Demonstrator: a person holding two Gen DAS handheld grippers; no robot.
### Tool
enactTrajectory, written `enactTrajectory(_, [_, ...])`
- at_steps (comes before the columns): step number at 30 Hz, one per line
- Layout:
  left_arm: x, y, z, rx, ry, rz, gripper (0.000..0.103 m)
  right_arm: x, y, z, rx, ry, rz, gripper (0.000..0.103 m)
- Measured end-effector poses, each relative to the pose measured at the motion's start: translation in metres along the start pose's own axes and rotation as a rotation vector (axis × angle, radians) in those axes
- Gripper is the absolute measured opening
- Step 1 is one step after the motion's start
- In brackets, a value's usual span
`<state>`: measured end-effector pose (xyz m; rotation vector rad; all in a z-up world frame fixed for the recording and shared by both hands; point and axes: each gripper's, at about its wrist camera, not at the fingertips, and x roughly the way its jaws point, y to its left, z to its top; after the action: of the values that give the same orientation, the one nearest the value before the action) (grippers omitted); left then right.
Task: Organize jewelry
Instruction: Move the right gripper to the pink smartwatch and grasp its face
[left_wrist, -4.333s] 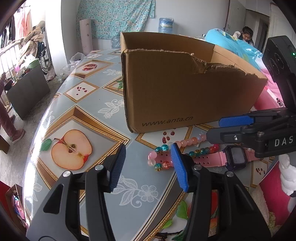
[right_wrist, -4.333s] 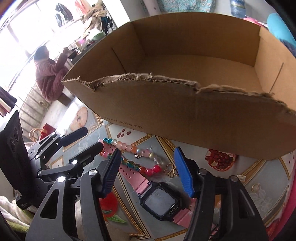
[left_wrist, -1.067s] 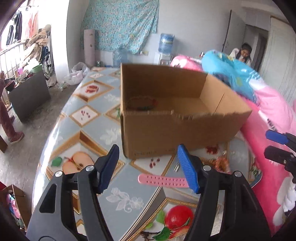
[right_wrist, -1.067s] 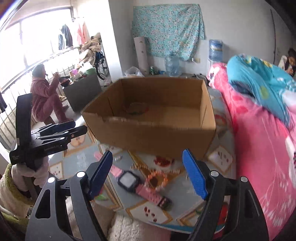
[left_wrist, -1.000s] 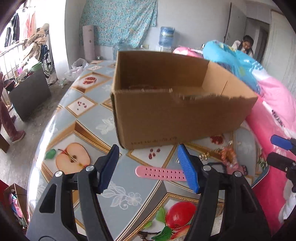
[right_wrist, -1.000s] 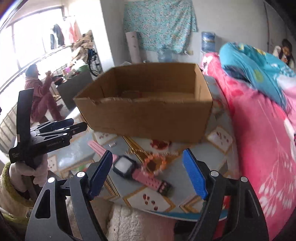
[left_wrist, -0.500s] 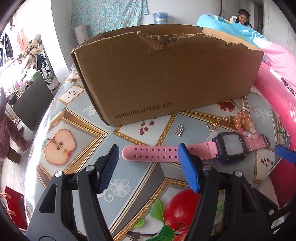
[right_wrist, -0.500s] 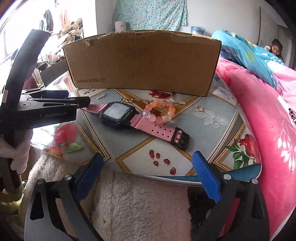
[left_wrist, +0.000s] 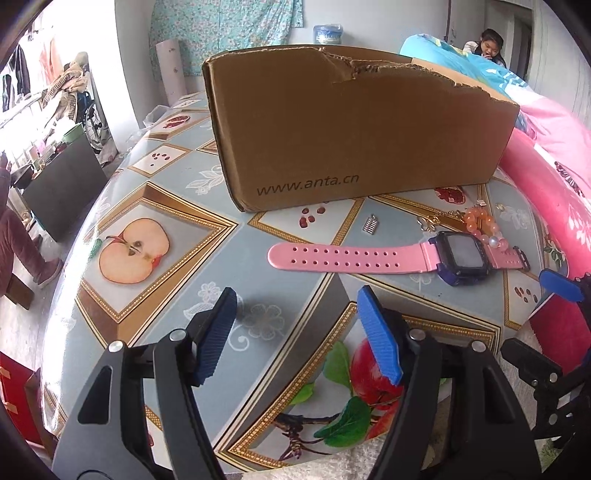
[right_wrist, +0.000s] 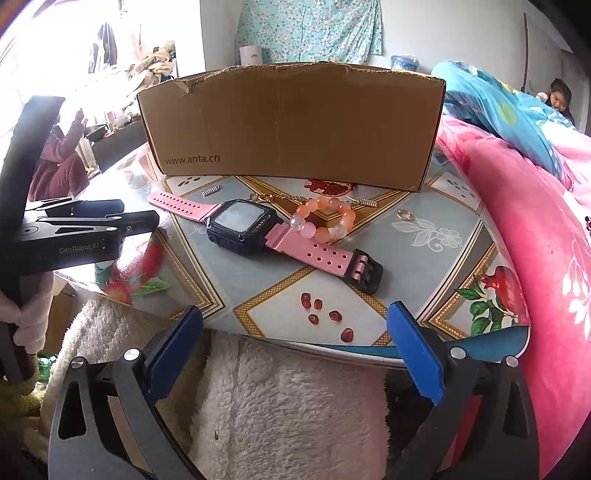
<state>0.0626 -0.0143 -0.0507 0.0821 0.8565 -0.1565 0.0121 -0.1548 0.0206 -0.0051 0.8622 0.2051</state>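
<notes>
We have both tongs spread, nothing between the pads. Left tongs (left_wrist: 295, 332) hang over the worktop (left_wrist: 177, 206), and their jaws have just been opening a bit, empty. Right tongs (right_wrist: 295, 347) sit off the near worktop edge, above a white fleece (right_wrist: 288, 406), at their widest.

Just ahead of the left tongs lies the watch (left_wrist: 458, 254), flat, its pink strap running left across the gap line and the dark face off to the right. From the right tongs it lies ahead and slightly left. A bead bracelet (right_wrist: 325, 218) rests on the strap beside the face, touching it. Past it, a thin chain (right_wrist: 284, 197) and small clips lie on the worktop.

Behind all that stands the box (left_wrist: 354, 125), its near rim torn. Right of the right tongs is a pink quilt (right_wrist: 535, 240).
</notes>
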Motion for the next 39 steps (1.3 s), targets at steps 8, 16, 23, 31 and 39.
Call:
enactTrajectory(8, [-0.002,0.014,-0.007,-0.038,-0.013,0.025,0.084,-0.016,0.016,0.034,-0.124,-0.056,0.2,0.095])
enactTrajectory(16, [-0.005,0.022,-0.006,-0.049,-0.019,0.035,0.086,0.017,0.005,0.052,-0.116,0.08,0.301,0.07])
enactTrajectory(23, [-0.005,0.026,-0.004,-0.038,-0.003,0.024,0.093,0.032,-0.036,0.066,-0.01,0.091,0.219,0.063])
enactTrajectory(31, [-0.002,0.022,0.0,-0.024,-0.002,0.016,0.095,0.026,0.015,0.073,-0.32,0.067,0.265,0.062])
enactTrajectory(39, [-0.007,0.024,-0.004,-0.022,-0.015,0.006,0.094,0.053,0.024,0.07,-0.443,0.172,0.288,0.057])
